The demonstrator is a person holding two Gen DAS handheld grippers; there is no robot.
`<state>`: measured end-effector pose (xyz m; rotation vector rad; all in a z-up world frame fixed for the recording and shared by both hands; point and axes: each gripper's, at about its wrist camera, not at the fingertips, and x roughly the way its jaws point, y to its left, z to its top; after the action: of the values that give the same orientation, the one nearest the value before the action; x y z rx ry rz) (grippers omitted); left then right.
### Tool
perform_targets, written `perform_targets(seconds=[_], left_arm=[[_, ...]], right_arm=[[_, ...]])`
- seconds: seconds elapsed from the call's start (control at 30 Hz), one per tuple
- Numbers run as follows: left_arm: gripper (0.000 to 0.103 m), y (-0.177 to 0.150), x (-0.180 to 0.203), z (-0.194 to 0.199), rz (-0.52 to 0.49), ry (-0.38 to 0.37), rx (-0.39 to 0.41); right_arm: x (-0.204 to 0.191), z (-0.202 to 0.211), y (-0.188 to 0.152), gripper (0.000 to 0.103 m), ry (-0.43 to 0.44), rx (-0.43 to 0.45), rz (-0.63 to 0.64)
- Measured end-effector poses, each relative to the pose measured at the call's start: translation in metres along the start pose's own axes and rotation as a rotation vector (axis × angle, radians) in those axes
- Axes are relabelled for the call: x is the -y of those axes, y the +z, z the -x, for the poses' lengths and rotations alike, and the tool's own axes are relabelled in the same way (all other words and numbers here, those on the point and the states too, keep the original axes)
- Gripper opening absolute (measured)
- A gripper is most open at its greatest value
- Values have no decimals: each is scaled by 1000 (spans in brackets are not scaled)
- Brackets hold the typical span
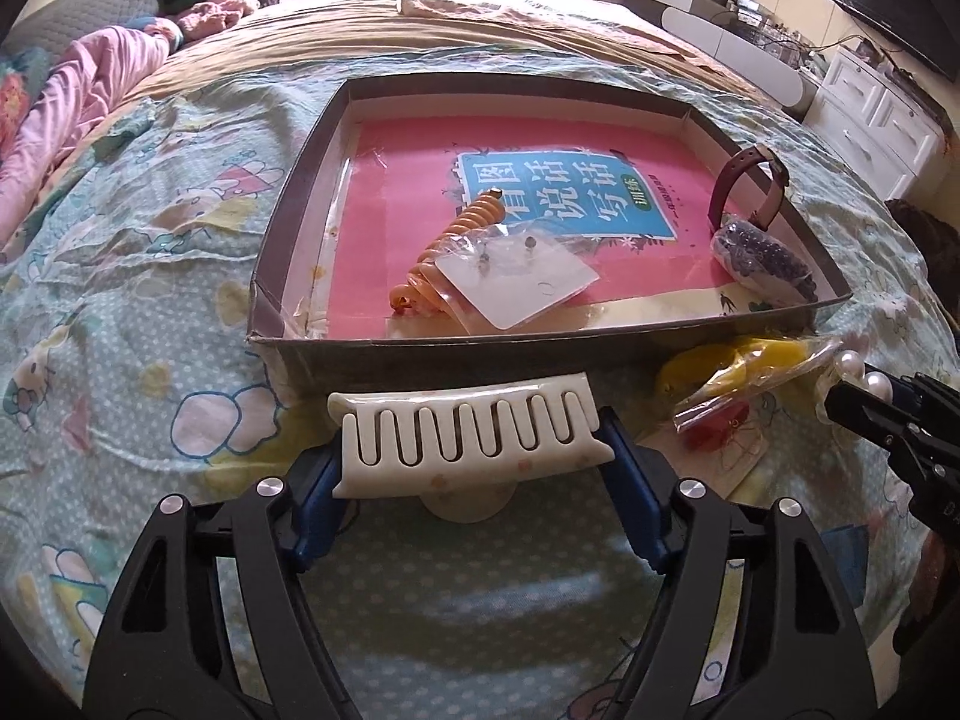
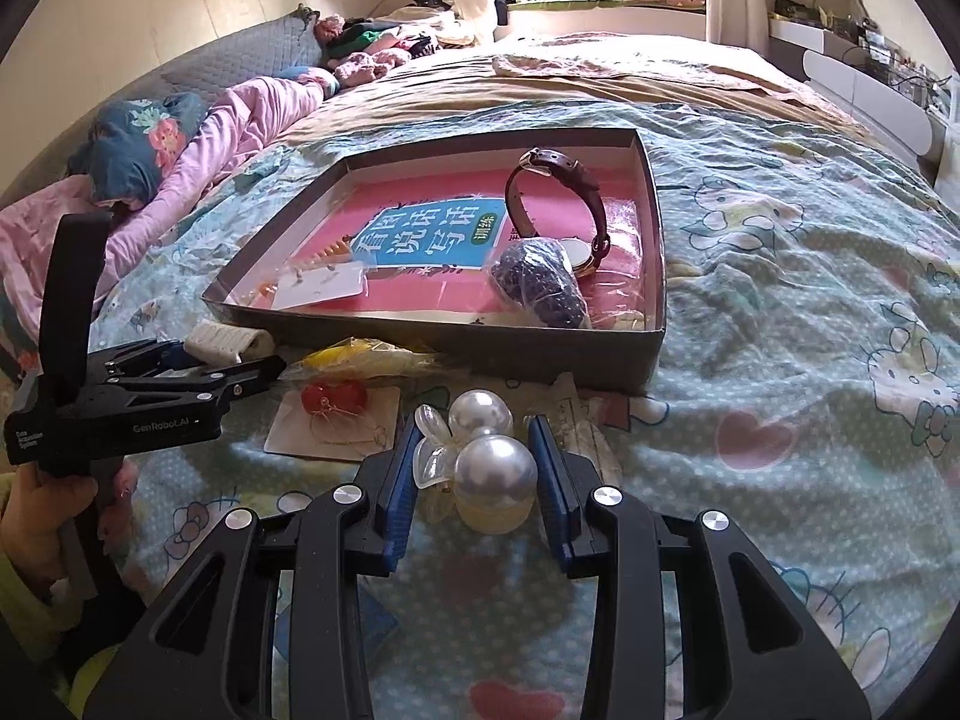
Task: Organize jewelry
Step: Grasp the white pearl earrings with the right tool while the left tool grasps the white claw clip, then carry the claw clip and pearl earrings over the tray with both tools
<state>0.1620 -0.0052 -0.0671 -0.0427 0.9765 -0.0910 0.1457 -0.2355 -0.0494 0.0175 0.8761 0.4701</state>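
Jewelry lay partly inside the shallow box point(image 1: 288, 354) just ahead of my two tools: an orange spiral hair tie point(image 1: 447, 246), a card of earrings point(image 1: 516, 285), a brown watch point(image 2: 555, 204) and a bag of dark beads point(image 2: 540, 285), all on a pink book point(image 1: 408, 180). My left gripper point(image 1: 474, 462) was closed on a white comb clip point(image 1: 471, 429), held just before the box's near wall, and my right gripper point(image 2: 474, 468) was clamped on a pearl hair clip point(image 2: 495, 468) above the bedspread point(image 2: 780, 360). Between both tools, on the cover, a yellow piece in plastic point(image 1: 738, 366) and a card with a red ornament point(image 2: 333, 399) rested outside the box.
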Motion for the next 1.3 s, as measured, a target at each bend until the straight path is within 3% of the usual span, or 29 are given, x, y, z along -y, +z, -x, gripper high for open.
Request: perform_targets(seconds=[0.73,1.3], left_arm=[[67,-16,-11,59,8,-8,87],[67,-3,-36,80,52,19,159]], right_arm=[[-36,29,17,34,31,61,74],[-80,23,37,34,90,90,164]])
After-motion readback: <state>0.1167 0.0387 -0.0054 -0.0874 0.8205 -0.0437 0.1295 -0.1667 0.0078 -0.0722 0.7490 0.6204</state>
